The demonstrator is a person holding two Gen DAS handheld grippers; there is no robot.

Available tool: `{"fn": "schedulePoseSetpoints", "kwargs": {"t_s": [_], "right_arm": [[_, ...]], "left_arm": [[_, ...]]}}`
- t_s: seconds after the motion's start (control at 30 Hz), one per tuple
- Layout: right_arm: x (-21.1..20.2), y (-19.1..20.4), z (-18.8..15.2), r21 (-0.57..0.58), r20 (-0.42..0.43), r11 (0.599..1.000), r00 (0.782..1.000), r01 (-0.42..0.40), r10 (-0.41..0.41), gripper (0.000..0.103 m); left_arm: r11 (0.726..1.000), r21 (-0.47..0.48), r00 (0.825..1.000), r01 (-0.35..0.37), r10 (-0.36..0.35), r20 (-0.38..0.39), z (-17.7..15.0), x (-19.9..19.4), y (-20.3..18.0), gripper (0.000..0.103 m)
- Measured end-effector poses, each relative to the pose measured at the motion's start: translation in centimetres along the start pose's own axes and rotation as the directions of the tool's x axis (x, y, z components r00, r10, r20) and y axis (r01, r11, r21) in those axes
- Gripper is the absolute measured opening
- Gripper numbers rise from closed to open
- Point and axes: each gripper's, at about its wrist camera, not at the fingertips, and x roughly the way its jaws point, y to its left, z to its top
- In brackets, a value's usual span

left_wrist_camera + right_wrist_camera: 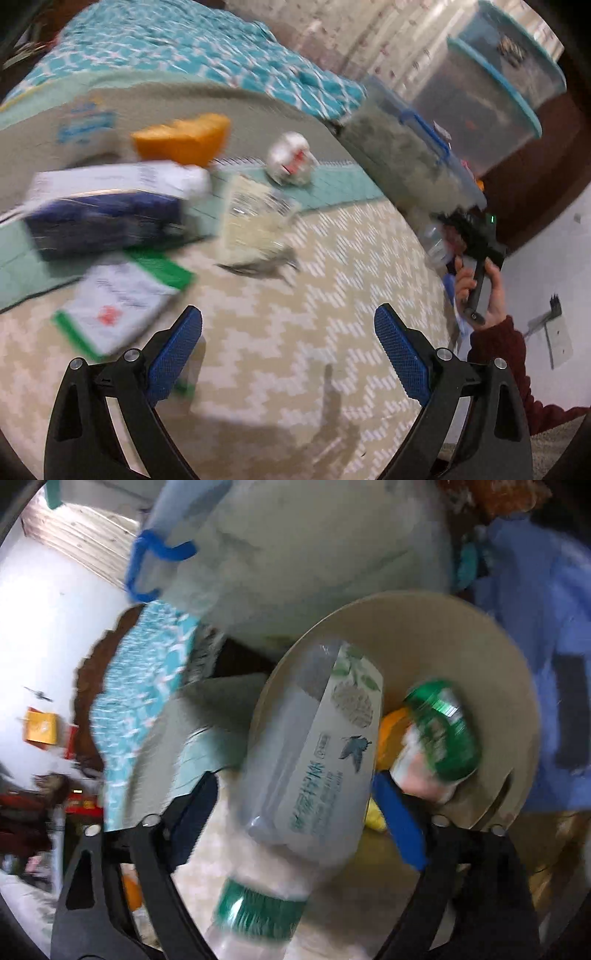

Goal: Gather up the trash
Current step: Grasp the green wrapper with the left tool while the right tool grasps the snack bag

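In the left wrist view my left gripper (288,325) is open and empty above a zigzag-patterned mat (295,332). Ahead of it lie a white and green packet (118,306), a blue and white box (110,210), an orange piece (184,138), a clear wrapper (255,218) and a crumpled white ball (291,158). My right gripper (469,236) shows at the right, held by a hand. In the right wrist view my right gripper (295,790) is shut on a clear plastic bottle (314,746) with a green cap, held over a beige bin (461,635) that holds a green-labelled bottle (439,731).
A bed with a teal patterned cover (184,40) lies behind the trash. Clear storage boxes (480,96) with blue lids are stacked at the right. A white wall (554,258) stands at the far right. A blue cloth (535,627) is beside the bin.
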Motion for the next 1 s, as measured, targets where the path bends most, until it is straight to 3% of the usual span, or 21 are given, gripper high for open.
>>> {"fn": "schedulePoseSetpoints", "kwargs": {"t_s": [0.07,0.13,0.2,0.27,0.33,0.4,0.47,0.57,0.73,0.8,0.87,1.0], "right_arm": [[-2.1,-0.2,0.3,0.019,0.104,0.999,0.993,0.044,-0.046,0.088],[-4.0,-0.3,0.0,0.055,0.172,0.998,0.985,0.013,-0.022,0.088],[-5.1,0.8,-0.7,0.036,0.199,0.999,0.980,-0.029,0.021,0.088],[-5.5,3.5,-2.1,-0.066,0.182,0.996,0.980,-0.066,0.077,0.083],[-4.9,6.7,-4.2,-0.175,0.108,0.977,0.984,-0.119,0.139,0.076],[-3.6,9.9,-6.9,-0.276,-0.018,0.941,0.979,-0.198,0.201,0.066],[-1.5,13.6,-10.8,-0.368,-0.184,0.883,0.954,-0.290,0.237,0.058],[1.1,17.8,-16.5,-0.451,-0.344,0.813,0.912,-0.369,0.222,0.057],[3.4,22.2,-23.0,-0.530,-0.446,0.742,0.879,-0.412,0.170,0.059],[3.6,23.4,-24.7,-0.566,-0.434,0.722,0.888,-0.398,0.150,0.076],[3.8,24.5,-26.2,-0.617,-0.399,0.692,0.907,-0.376,0.137,0.084],[4.4,25.5,-27.0,-0.675,-0.344,0.663,0.933,-0.325,0.107,0.084]], "left_arm": [[1.000,-0.026,0.999,-0.012,0.013,0.052,0.2,-1.9,1.2,0.090],[0.998,-0.055,0.994,-0.038,0.043,0.102,0.3,-3.9,2.7,0.090],[0.995,-0.083,0.989,-0.061,0.071,0.129,0.5,-5.0,3.9,0.090],[0.990,-0.117,0.985,-0.084,0.100,0.142,0.6,-5.8,5.4,0.090],[0.980,-0.157,0.979,-0.124,0.147,0.141,0.6,-6.1,6.9,0.090],[0.973,-0.182,0.977,-0.143,0.167,0.128,0.6,-6.0,7.9,0.090],[0.968,-0.184,0.974,-0.170,0.194,0.118,0.4,-5.7,8.3,0.090],[0.964,-0.126,0.965,-0.233,0.245,0.095,0.3,-4.6,7.6,0.090],[0.957,-0.049,0.956,-0.285,0.288,0.060,0.0,-2.5,6.8,0.090],[0.957,-0.055,0.957,-0.286,0.289,0.037,0.1,-1.6,7.1,0.090],[0.956,-0.046,0.956,-0.289,0.291,0.037,0.2,-1.1,6.8,0.092],[0.960,0.011,0.960,-0.281,0.281,0.017,0.2,0.3,5.4,0.094]]}}
